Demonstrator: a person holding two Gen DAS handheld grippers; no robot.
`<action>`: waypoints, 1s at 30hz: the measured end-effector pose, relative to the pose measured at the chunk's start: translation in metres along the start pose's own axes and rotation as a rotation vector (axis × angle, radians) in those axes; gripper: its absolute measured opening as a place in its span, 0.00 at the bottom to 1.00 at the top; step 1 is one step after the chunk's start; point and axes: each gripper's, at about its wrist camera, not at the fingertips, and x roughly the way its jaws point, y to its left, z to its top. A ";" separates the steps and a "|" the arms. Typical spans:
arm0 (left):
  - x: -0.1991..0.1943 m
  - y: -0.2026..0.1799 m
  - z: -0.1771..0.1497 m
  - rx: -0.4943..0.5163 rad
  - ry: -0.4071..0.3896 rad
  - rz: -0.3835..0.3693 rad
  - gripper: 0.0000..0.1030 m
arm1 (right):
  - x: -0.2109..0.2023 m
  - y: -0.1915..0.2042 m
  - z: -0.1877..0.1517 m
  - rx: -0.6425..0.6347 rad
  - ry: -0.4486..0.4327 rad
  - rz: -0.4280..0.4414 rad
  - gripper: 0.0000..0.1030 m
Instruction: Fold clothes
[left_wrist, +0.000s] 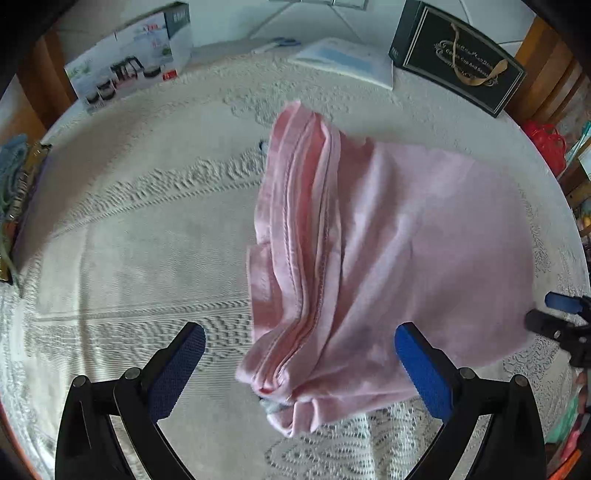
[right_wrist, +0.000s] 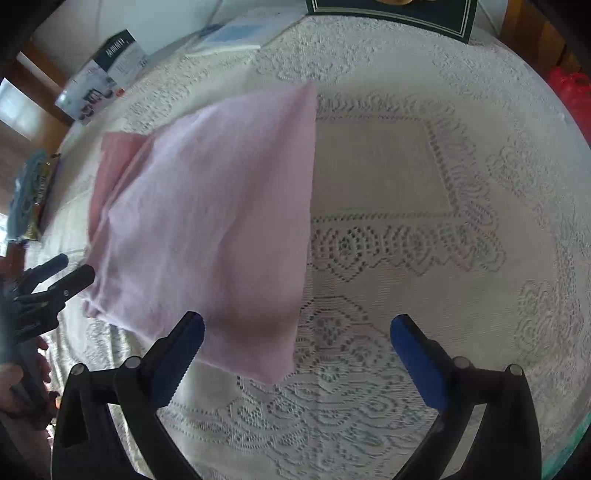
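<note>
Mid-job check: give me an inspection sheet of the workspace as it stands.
Surface: round table under a white lace tablecloth.
Job's things: pink garment lies folded, layered hems bunched on its left edge.
Clutter: printed product box, flat white packet and dark gift box at the far rim; a blue-and-gold bundle at the left rim.
Grippers: left gripper open, fingers straddling the garment's near corner, gripping nothing; right gripper open over the near right corner, gripping nothing.
Cables: nothing seen.
Surroundings: wooden chair backs, red bag beyond the right rim.
</note>
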 end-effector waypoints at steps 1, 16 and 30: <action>0.004 0.002 -0.002 -0.012 0.009 -0.001 0.90 | 0.006 0.007 -0.001 -0.014 0.006 -0.020 0.87; -0.055 0.033 0.042 -0.045 -0.080 -0.029 0.92 | -0.046 -0.034 0.017 0.060 -0.035 -0.020 0.58; 0.030 -0.025 0.128 0.107 -0.005 0.017 0.99 | -0.014 -0.025 0.113 0.135 -0.027 0.012 0.60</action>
